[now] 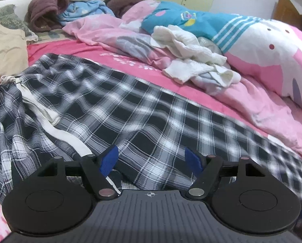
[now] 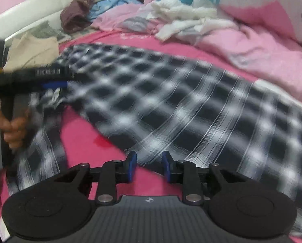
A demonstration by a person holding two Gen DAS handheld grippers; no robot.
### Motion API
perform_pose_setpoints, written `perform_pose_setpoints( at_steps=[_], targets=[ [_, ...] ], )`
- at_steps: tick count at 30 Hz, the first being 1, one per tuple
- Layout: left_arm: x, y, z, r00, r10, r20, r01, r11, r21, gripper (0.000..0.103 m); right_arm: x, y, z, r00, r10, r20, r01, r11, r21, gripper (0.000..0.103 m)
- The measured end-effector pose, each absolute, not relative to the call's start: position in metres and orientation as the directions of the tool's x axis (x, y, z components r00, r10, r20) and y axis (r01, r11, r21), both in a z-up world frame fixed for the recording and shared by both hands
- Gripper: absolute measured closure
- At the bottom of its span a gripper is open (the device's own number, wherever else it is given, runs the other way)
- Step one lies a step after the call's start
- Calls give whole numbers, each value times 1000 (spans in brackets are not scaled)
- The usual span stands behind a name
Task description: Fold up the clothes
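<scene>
Jaws, left gripper (image 1: 151, 161): spread wide and released, nothing pinched. You have it low over the near edge of the plaid trousers (image 1: 130, 105), close to the waistband end. This looks like a steadying post while the other hand works

Jaws, right gripper (image 2: 149, 166): narrowed but not clenched. Pink sheet (image 2: 80, 133) shows in the gap and the trouser hem edge lies just ahead of the pads. No grip seen. Judgement: you are lining up on the leg end so it can be carried over towards the waist

Your left hand (image 2: 13, 127) shows at the left edge of the right view, wrapped round the handle

Task item: trousers lie flat across the near half of the bed, waistband left and legs running right. A white pocket lining (image 1: 43, 109) is turned out near the waist

Count, near to far
- grippers: 2
- plaid trousers: 1
- beige garment (image 1: 5, 46), far left: 1
- white cloths (image 1: 191, 54), crumpled: number not clear
- pink duvet (image 1: 102, 28): 1
- cartoon pillow (image 1: 262, 46), far right: 1
- brown garment (image 1: 47, 6) and blue cloth (image 1: 84, 10), heaped at the headboard: 1 each
</scene>
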State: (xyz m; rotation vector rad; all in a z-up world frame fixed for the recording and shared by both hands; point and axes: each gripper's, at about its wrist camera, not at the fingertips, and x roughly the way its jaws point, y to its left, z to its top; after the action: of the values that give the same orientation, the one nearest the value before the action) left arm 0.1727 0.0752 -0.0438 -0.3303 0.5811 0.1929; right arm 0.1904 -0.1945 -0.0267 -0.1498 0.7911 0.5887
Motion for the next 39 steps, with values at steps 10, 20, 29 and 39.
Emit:
perform_pose_setpoints(
  at_steps=[10, 20, 29, 39],
  targets=[
    [179, 82, -52, 764, 187, -618, -345, 927, -145, 30, 201, -131, -56, 520, 531, -668, -656, 750, 86, 73],
    [176, 86, -56, 752, 217, -622, -377, 916, -135, 30, 206, -152, -45, 617, 529, -583, -598, 797, 90, 73],
    [177, 84, -57, 752, 253, -609, -392, 914, -104, 30, 195, -202, -38, 589, 544, -597, -603, 788, 122, 74],
    [178, 57, -54, 806, 204, -556, -272, 962, -41, 30, 179, -269, -53, 628, 423, -654, -442, 885, 148, 70]
  ],
)
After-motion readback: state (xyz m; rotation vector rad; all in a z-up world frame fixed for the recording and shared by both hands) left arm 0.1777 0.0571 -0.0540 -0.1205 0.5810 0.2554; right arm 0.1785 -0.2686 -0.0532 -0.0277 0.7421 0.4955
